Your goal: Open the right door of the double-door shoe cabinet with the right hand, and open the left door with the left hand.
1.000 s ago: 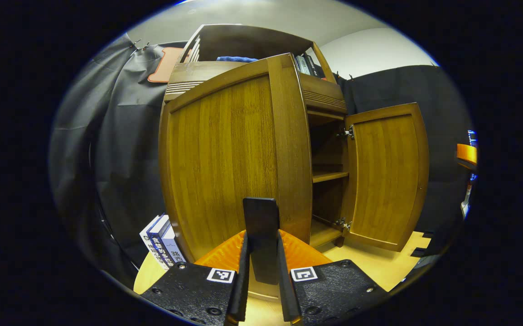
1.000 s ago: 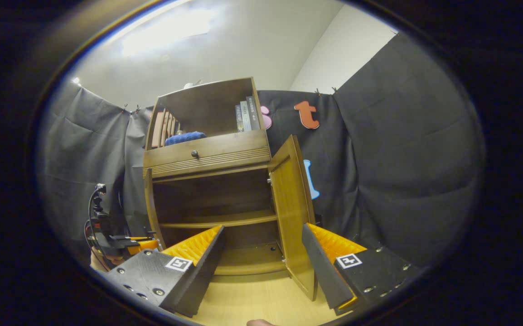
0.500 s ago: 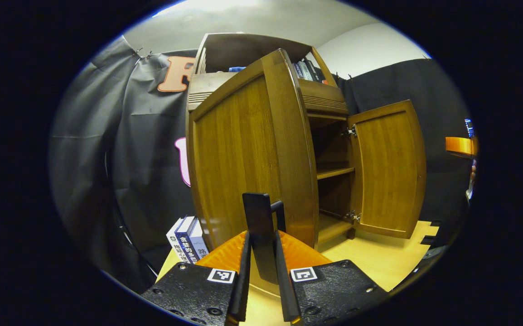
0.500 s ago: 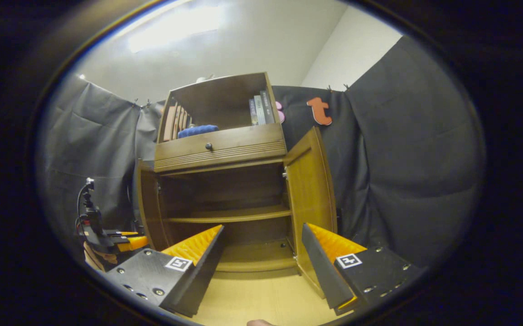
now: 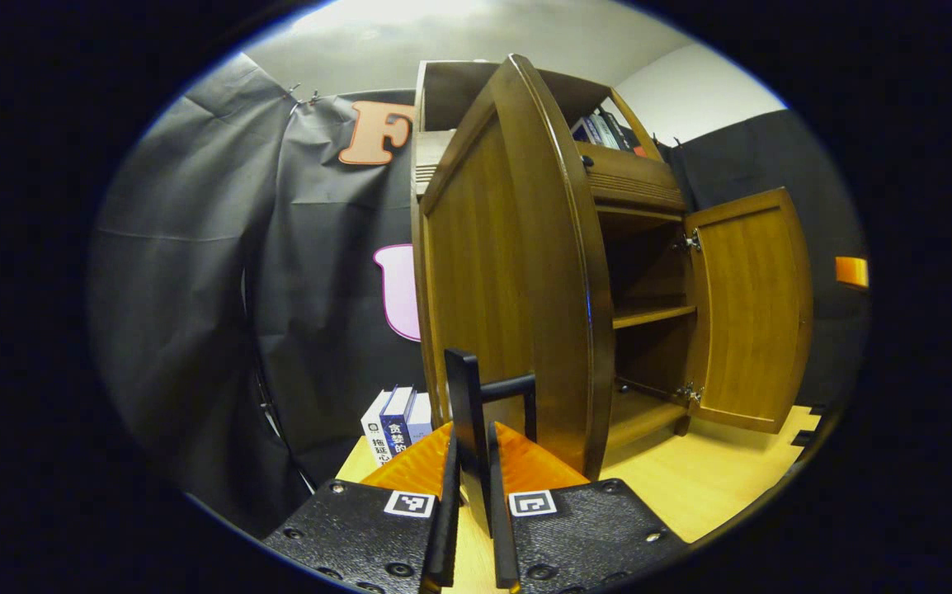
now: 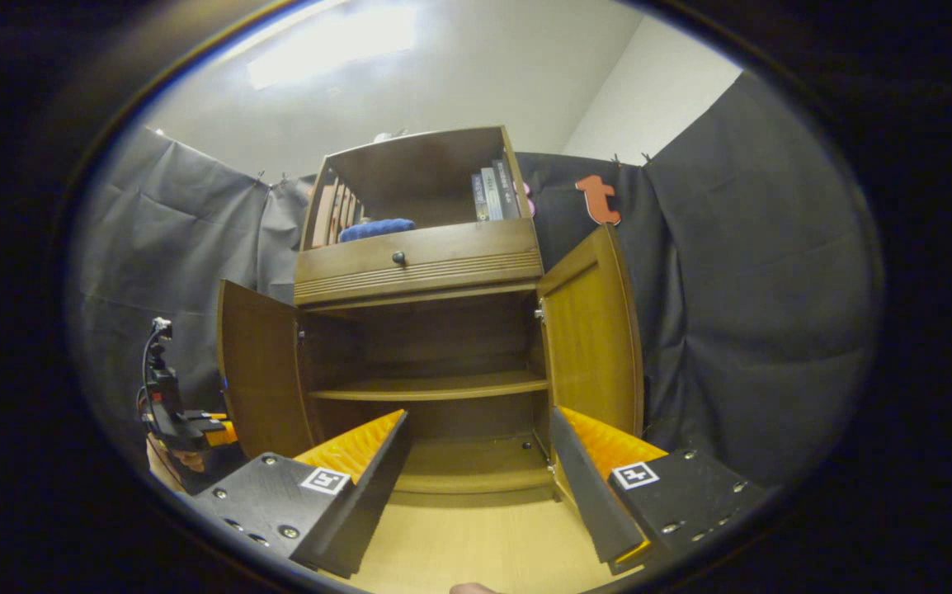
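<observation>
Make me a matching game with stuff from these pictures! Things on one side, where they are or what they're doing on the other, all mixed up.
Things:
1. left gripper
2. right gripper
3. blue cloth
4. standing books

States or places:
a. on the top shelf above the drawer
b. open, holding nothing
c. on the floor beside the cabinet
d. closed on the black door handle

Pairs: 1-d, 2-b, 3-a, 4-c
</observation>
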Demonstrator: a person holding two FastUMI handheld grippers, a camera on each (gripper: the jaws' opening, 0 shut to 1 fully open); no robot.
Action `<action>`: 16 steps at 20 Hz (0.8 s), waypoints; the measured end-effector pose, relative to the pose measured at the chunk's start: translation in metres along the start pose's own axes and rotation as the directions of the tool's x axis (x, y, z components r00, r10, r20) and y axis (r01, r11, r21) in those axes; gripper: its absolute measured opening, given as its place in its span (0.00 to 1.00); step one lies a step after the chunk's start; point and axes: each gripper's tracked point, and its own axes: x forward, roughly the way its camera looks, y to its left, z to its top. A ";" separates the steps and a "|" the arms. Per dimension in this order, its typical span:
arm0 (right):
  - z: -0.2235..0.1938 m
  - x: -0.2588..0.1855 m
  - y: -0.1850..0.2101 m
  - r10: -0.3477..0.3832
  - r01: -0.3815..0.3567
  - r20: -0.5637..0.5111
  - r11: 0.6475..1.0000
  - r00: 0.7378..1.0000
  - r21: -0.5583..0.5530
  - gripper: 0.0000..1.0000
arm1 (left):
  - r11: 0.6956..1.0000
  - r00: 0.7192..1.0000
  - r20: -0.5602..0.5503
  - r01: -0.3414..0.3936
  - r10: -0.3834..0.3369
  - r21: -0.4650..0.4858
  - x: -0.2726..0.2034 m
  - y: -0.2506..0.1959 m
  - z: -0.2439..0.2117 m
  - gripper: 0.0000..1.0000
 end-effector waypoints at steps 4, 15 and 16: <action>-0.001 0.001 0.006 0.021 -0.021 0.003 1.000 1.000 -0.003 0.99 | 1.000 1.000 0.002 -0.009 0.009 0.000 -0.003 0.007 0.001 0.13; -0.012 0.009 0.012 0.021 -0.021 -0.016 1.000 1.000 0.011 0.99 | 0.998 0.999 -0.018 0.043 -0.044 -0.051 -0.006 0.006 -0.006 0.08; -0.012 0.009 0.013 0.021 -0.021 -0.018 1.000 1.000 0.012 0.99 | 0.997 0.998 -0.019 0.052 -0.053 -0.056 -0.006 0.005 -0.006 0.08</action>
